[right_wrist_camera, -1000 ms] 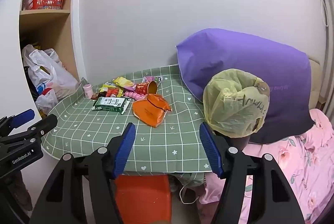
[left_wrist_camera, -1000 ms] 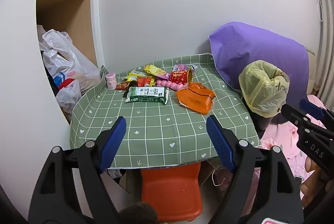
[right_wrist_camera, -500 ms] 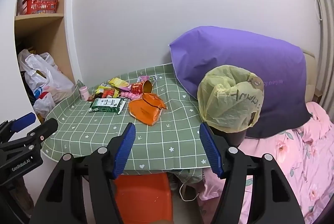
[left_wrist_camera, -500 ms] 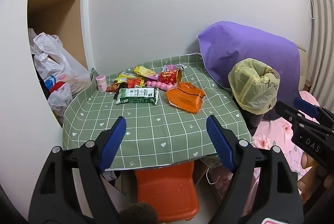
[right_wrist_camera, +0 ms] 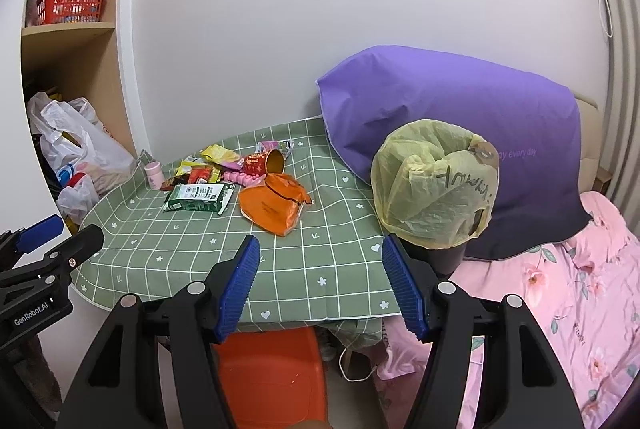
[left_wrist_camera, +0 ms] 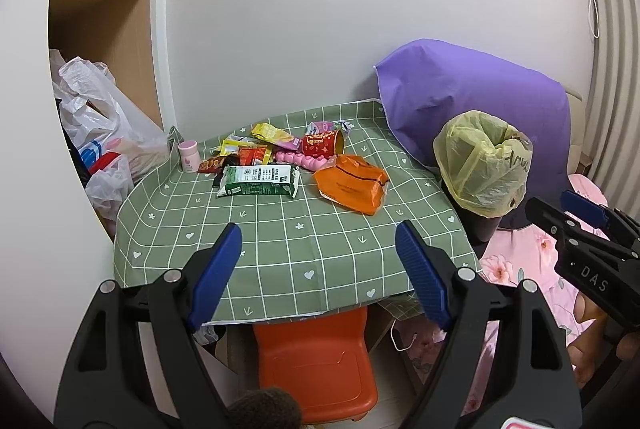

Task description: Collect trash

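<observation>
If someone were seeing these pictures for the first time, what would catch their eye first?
Probably the heap of bright snack wrappers at the far side of the green checked tablecloth, with a crumpled orange bag lying nearest. Next, the bin lined with a yellow bag at the table's right edge, in front of a big purple cushion.

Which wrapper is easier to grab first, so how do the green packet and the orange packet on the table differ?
The green packet is a flat, tidy rectangle with white print; the orange packet is crumpled and puffed up, with a dark line across it. The green packet lies beside the pile of small wrappers; the orange packet lies nearer the yellow-lined bin. Both rest on the green checked tablecloth, untouched.
</observation>
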`<action>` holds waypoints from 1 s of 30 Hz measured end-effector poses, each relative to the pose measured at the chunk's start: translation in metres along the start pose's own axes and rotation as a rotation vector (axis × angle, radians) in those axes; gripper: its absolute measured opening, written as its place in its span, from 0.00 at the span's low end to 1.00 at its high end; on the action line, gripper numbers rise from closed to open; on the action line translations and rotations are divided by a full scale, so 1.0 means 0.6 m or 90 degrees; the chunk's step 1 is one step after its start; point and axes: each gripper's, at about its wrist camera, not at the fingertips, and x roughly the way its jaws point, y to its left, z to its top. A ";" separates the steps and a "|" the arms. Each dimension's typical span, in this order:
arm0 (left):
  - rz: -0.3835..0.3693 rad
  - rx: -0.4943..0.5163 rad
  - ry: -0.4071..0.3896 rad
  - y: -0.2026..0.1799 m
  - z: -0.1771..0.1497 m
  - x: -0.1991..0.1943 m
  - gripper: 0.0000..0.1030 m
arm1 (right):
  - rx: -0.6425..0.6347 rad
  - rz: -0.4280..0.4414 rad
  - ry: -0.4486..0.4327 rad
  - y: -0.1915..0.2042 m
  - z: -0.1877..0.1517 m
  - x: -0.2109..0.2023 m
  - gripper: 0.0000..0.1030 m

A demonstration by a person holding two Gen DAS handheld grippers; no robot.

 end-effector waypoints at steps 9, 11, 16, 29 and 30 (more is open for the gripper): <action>0.000 -0.002 0.004 0.005 0.000 0.006 0.73 | -0.003 0.000 0.004 0.004 -0.002 0.005 0.59; 0.000 -0.003 0.005 0.005 0.001 0.007 0.73 | -0.002 0.000 0.006 0.003 -0.004 0.008 0.59; 0.000 -0.002 0.005 0.007 0.002 0.009 0.73 | 0.004 0.002 0.009 -0.001 -0.007 0.013 0.59; -0.001 -0.001 0.007 0.006 0.002 0.014 0.73 | 0.006 0.000 0.013 -0.005 -0.009 0.016 0.59; -0.002 0.000 0.007 0.006 0.002 0.015 0.73 | 0.006 0.000 0.012 -0.004 -0.009 0.016 0.59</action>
